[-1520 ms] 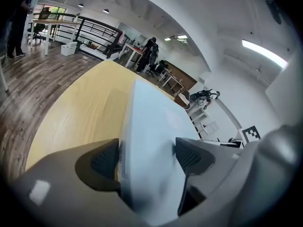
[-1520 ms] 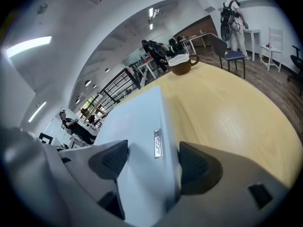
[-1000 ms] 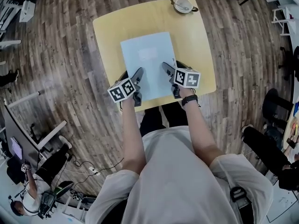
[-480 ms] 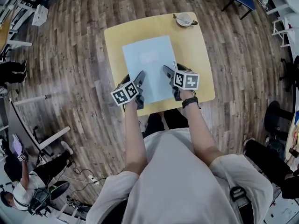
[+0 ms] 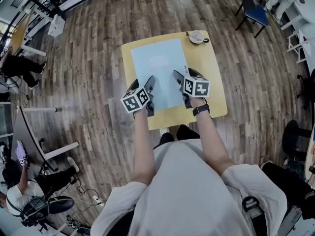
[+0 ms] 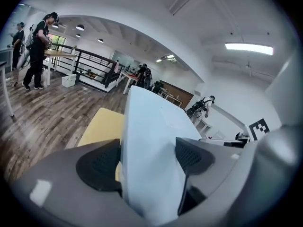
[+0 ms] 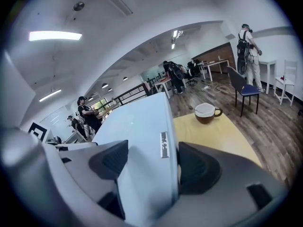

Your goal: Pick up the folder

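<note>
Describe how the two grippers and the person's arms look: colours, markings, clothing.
The left gripper and the right gripper are both grey, and each has two blunt jaws faced with black mesh-textured pads. Each carries a white cube printed with black square markers. The person wears a pale short-sleeved T-shirt and a black watch on the right wrist.

Your left gripper (image 5: 150,85) and right gripper (image 5: 178,77) both sit over the near half of the yellow table (image 5: 214,73), one on each near corner of the pale blue folder (image 5: 158,68). The folder covers the table's middle and left. A cup (image 5: 197,36) stands at the table's far right corner.
</note>
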The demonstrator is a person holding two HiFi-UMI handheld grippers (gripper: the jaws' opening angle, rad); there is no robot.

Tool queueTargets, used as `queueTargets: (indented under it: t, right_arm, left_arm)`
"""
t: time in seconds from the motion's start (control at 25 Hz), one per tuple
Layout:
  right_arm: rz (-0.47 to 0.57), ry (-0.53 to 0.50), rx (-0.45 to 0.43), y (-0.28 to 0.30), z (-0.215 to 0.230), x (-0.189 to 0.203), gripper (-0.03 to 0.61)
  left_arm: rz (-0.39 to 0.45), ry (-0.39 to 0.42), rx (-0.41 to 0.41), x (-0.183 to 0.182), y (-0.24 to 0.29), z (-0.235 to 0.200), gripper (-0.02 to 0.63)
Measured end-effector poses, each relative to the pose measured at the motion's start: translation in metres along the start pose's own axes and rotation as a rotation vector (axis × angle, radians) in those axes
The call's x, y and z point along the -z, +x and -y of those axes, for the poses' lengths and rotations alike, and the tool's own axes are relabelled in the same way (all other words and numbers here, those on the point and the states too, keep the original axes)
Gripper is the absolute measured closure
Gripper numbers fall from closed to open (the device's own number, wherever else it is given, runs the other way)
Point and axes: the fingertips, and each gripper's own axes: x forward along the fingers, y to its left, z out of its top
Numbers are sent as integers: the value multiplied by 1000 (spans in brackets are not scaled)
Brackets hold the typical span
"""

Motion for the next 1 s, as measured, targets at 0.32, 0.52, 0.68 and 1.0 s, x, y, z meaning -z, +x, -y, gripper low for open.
queueTargets:
  t: [0.32, 0.52, 0.68, 1.0]
  right_arm:
    - [117, -64, -29, -19, -27, -49, 268]
    - [194, -101, -60, -32, -48, -82, 268]
    - [260, -144, -69, -43, -67, -110, 268]
    - [410, -189, -99, -79, -93, -165, 268]
  left_arm:
    - [112, 75, -7, -53, -27, 19, 253]
    - [195, 115, -5, -85, -47, 29, 253]
    - [271, 154, -2, -115, -63, 37, 253]
    - [405, 246, 18, -172, -98, 70, 253]
